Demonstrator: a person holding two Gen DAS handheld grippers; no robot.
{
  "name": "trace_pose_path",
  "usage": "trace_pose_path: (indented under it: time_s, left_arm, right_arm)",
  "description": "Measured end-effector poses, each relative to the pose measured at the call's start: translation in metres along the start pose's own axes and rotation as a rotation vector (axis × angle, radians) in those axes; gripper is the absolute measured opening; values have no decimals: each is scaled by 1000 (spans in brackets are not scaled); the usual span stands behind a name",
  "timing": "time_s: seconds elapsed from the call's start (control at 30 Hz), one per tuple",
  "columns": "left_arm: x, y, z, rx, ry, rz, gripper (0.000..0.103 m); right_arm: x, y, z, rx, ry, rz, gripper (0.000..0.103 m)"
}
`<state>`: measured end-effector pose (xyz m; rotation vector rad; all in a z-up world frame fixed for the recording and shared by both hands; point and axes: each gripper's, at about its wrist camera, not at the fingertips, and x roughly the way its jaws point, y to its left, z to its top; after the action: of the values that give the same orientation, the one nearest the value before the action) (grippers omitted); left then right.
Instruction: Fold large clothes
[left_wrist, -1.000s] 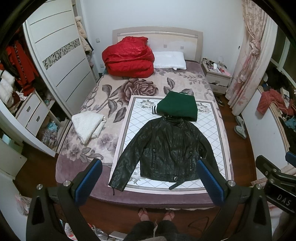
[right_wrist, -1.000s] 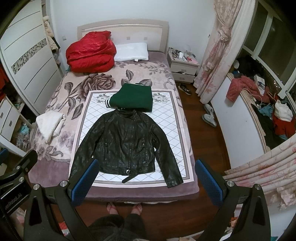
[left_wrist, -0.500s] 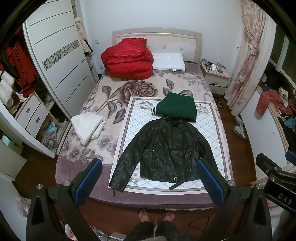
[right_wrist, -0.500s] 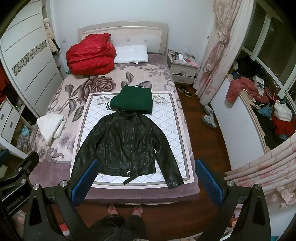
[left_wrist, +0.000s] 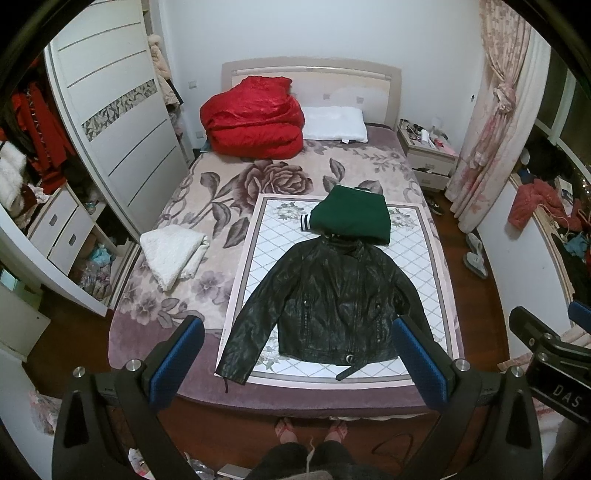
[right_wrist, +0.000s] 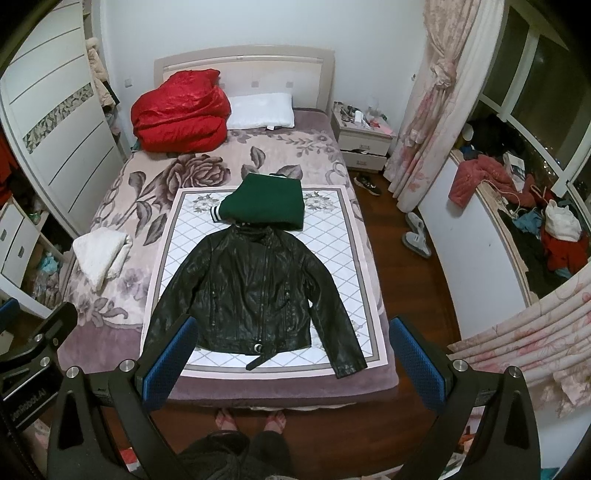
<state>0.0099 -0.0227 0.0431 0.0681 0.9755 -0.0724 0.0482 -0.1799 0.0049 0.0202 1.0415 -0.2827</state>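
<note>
Black leather jacket (left_wrist: 330, 299): spread flat, front up, sleeves angled outward, on the quilted mat (left_wrist: 266, 236); collar toward the headboard, belt end trailing off the hem toward the foot of the bed.

Folded green garment (left_wrist: 351, 218): on the mat's far end, touching the jacket collar, striped cuff showing on one side.

Quilted mat: laid on the flowered bedspread (left_wrist: 207, 192), nearer the foot of the bed.

Folded white blanket (left_wrist: 173, 254): on the bedspread beside the mat, apart from the jacket sleeve.

Red quilt (left_wrist: 255, 122) and white pillow (left_wrist: 334, 123): side by side against the headboard, well apart from the jacket.

Left gripper (left_wrist: 297, 356): held high over the foot of the bed, blue-padded fingers (left_wrist: 177, 363) spread wide, nothing between them, clear of the jacket.

Right gripper (right_wrist: 291, 360): likewise raised, fingers (right_wrist: 415, 358) wide apart, holding nothing.

Left wrist view only: open wardrobe (left_wrist: 26, 147) with hanging red clothes and drawers beside the bed; edge of the right gripper at the frame's side.

Right wrist view only: window ledge (right_wrist: 491, 206) heaped with mixed clothes, more of the flowered curtain (right_wrist: 428, 110), edge of the left gripper.

Both views: nightstand (right_wrist: 364, 142) beside the headboard, sandalled feet (right_wrist: 251, 419) on wood floor at the foot of the bed.
</note>
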Motion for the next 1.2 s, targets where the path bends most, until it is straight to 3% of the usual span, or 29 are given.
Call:
trace_pose_path:
  time_s: [0.1,0.23,0.37,0.47,0.63,0.87,0.93,1.07,1.1,1.13,1.2]
  left_arm:
    - [15,13,4,-3,-70,47,103]
    - [65,12,15,16,-129,116,103]
    - [142,2,13,52,-106,147,103]
    - [204,-12,-1,103,-52,203,103]
    - [312,-42,-42,122,85,246,103]
    - [427,-96,-97,140,244,277,103]
    - [458,-112,-115,168,279,296,103]
    - [511,-143,-147,232,351,276,103]
    - [520,-149,-151,249,359,271,103]
    - [530,-158,-158,274,365,263,103]
    - [546,-174,-169,323,363,244,103]
  right_arm:
    - [-5,-2,23,33,-3,0,103]
    - [30,-13,34,110,-1,64,103]
    - [113,-55,29,279,105,26,103]
    - [192,-95,4,355,206,-41,93]
    - [336,-162,-45,470,364,-118,92]
    - [524,-253,-163,717,570,-173,92]
    - [557,-267,-187,756,605,-184,92]
    - [629,-279,-241,838,688,-119,91]
    - [637,-277,-245,842,693,-104,86]
    - [647,-273,-250,858,687,-78,74]
    - [645,-272,-252,869,646,-114,67]
